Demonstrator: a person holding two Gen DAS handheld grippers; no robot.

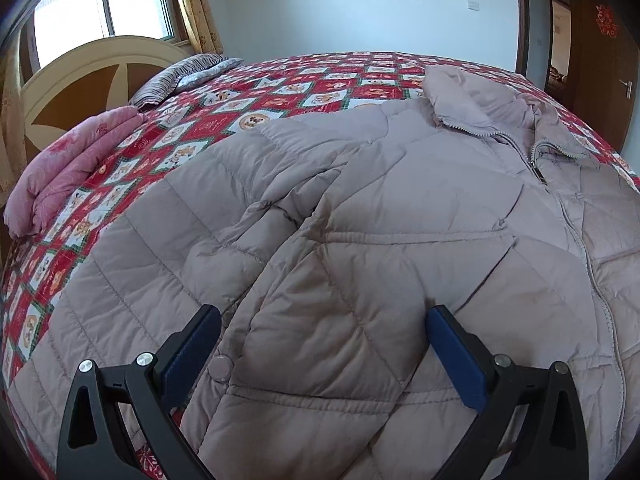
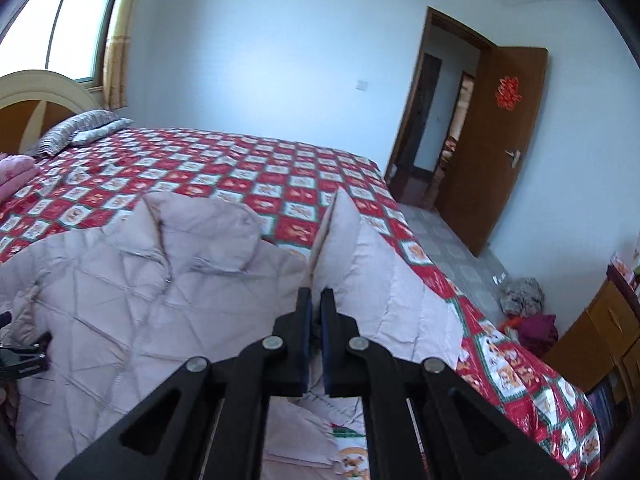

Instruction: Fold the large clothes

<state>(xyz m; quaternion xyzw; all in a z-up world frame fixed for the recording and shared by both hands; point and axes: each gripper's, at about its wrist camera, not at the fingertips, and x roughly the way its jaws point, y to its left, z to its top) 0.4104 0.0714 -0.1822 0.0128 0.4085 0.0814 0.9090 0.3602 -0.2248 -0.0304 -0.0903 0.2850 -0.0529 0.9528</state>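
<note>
Pale pink quilted down jacket is laid front-up across the bed, on a red patchwork quilt. Zip is seen closed to near the collar, which lies toward the far edge of the bed. One sleeve is seen draped diagonally across the chest panel in the left wrist view; whether this counts as a deliberate first fold cannot be told.

Left gripper is held spread wide just above the lower front of the jacket, a snap button beside its left finger. Nothing is gripped; the pads appear clear of the fabric or barely touching it.

Right gripper is pinched tight on a fold of jacket fabric, which is drawn up into a peak above the bedspread at the jacket's side nearest the door. Which part of the garment this is (sleeve or side hem) is not settled by the view.

Progress is judged early: the body is still spread at full width, and no tidy packet is formed. Left to do, by judgement: the lifted side to be carried over the middle, the other side matched, then the length folded.

A pink folded blanket and striped pillow are noted by the headboard, well apart from the work.
</note>
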